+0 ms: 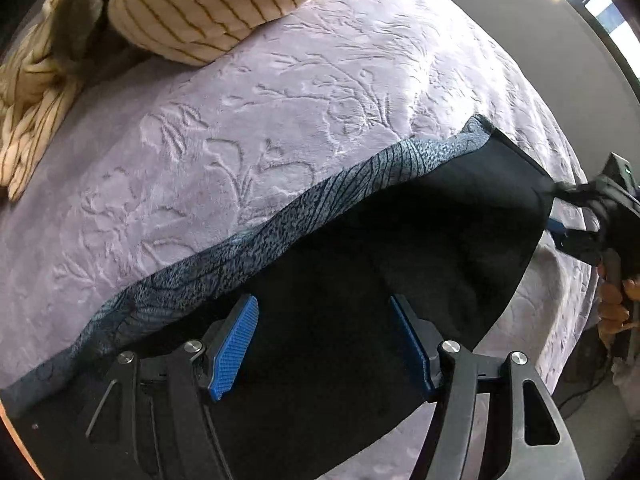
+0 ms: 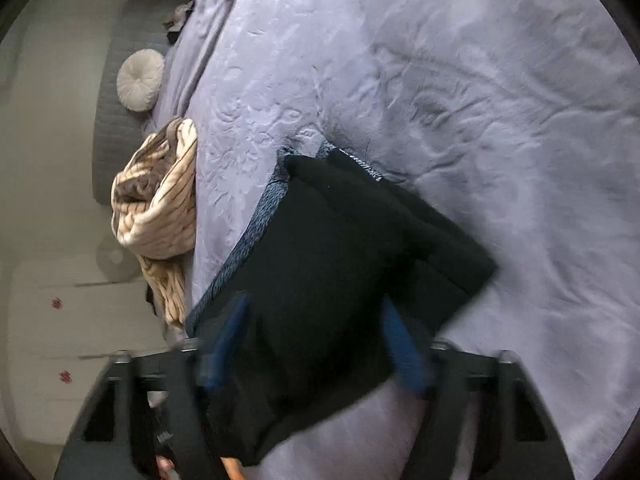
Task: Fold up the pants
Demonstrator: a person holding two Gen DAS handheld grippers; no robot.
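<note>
Black pants (image 1: 400,248) with a blue patterned band (image 1: 280,224) along one edge lie folded on a lilac embossed bedspread (image 1: 240,120). My left gripper (image 1: 324,344) is open just above the pants, blue pads (image 1: 234,344) spread wide, holding nothing. In the right wrist view the pants (image 2: 340,260) form a folded black stack with the blue band (image 2: 256,224) on its left. My right gripper (image 2: 316,344) is open over the near end of the stack, blurred. The right gripper also shows at the left view's right edge (image 1: 580,236), by the pants' far corner.
A cream striped blanket (image 1: 192,8) is bunched at the far side of the bed, also in the right wrist view (image 2: 160,208). A round white cushion (image 2: 140,80) lies by the grey headboard (image 2: 108,128). The bed's edge and floor show at the right (image 1: 592,380).
</note>
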